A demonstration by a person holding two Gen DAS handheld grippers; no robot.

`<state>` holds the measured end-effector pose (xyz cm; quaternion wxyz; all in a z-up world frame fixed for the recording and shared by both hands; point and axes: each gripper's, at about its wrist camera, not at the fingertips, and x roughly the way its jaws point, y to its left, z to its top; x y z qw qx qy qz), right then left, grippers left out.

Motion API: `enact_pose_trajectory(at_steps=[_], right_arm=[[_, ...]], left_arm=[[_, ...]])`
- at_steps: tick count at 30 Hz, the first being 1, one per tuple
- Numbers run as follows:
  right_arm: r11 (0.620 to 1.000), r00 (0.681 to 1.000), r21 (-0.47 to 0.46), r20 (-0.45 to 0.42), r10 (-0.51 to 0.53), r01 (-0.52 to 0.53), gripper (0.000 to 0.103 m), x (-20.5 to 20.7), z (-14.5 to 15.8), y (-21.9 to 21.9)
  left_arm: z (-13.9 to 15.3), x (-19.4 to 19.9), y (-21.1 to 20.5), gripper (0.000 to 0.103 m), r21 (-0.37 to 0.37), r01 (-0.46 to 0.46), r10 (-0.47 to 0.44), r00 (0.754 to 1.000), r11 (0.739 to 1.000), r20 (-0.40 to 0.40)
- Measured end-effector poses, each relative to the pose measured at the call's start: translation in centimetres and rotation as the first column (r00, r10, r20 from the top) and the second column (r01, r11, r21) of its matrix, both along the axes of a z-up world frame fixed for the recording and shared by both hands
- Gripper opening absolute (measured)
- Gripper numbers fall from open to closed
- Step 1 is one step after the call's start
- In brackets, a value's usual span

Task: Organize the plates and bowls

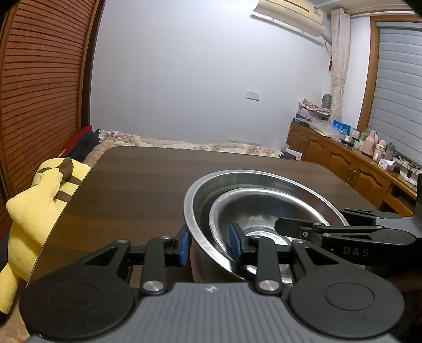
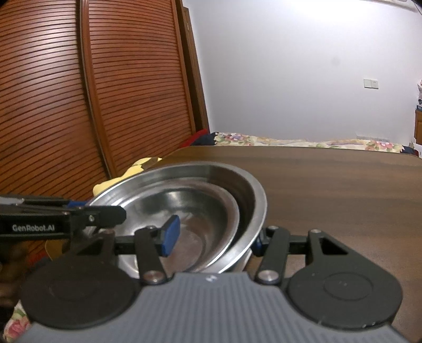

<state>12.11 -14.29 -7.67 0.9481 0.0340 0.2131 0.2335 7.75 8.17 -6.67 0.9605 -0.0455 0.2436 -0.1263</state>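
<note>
while both grippers (image 1: pixel 209 246) straddle its rim, the bowl (image 1: pixel 195 200) seems gripped.

You have a yellow plush toy (image 1: pixel 39 200) just beside the dark wooden table (image 1: pixel 147 179), at its left edge. Behind it: a floral bedspread (image 1: pixel 158 141), slatted wooden doors (image 2: pixel 79 105). Cluttered wooden sideboard (image 1: pixel 343 158) along the right wall, air conditioner (image 1: pixel 290 15) above.
</note>
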Motion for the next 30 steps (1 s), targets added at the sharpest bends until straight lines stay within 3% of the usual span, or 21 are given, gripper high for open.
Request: enact_pose_trajectory(at_steps=[8, 18, 23, 30], right_arm=[[1.000, 1.000, -0.003, 0.000, -0.031, 0.031, 0.056, -0.1, 0.4, -0.2], [0.996, 0.996, 0.020, 0.016, -0.082, 0.082, 0.061, -0.4, 1.1, -1.6], [0.992, 0.992, 0.034, 0.042, -0.119, 0.118, 0.066, -1.0, 2.0, -2.8], [0.987, 0.983, 0.042, 0.086, -0.161, 0.158, 0.077, -2.4, 3.4, -4.3]], left_arm=[[0.2, -0.2, -0.2, 0.034, 0.017, -0.011, 0.011, 1.000, 1.000, 0.005], [1.2, -0.7, -0.4, 0.053, 0.051, -0.040, 0.039, 0.999, 0.998, 0.025], [1.9, -1.1, -0.5, 0.054, 0.073, -0.057, 0.054, 0.998, 0.996, 0.042], [3.6, -2.2, -1.7, 0.072, 0.089, -0.058, 0.051, 0.995, 0.994, 0.082]])
